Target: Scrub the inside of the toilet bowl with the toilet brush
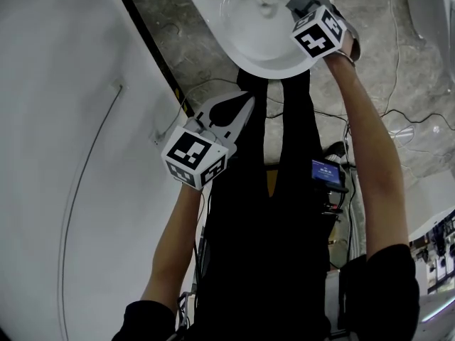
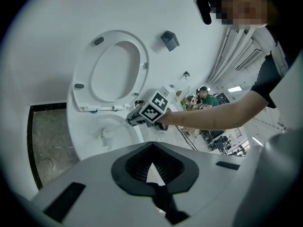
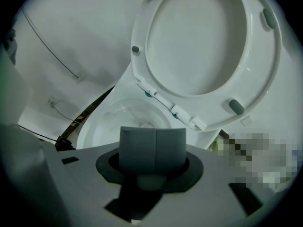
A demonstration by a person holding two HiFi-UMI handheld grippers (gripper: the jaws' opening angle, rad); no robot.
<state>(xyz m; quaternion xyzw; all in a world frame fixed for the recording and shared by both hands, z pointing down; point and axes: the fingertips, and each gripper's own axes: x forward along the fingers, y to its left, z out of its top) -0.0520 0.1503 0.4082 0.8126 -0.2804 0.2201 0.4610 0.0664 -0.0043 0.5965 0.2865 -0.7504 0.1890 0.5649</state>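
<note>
Right gripper (image 1: 301,6) jaws clench the toilet brush (image 2: 103,135) inside the toilet bowl (image 1: 245,57); left gripper (image 1: 246,105) jaws closed, empty.

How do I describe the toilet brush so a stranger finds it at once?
Find the white ceramic toilet bowl below its raised white seat. Inside sits the white plastic toilet brush, thin handle held by the right claw; nothing else is inside.
</note>
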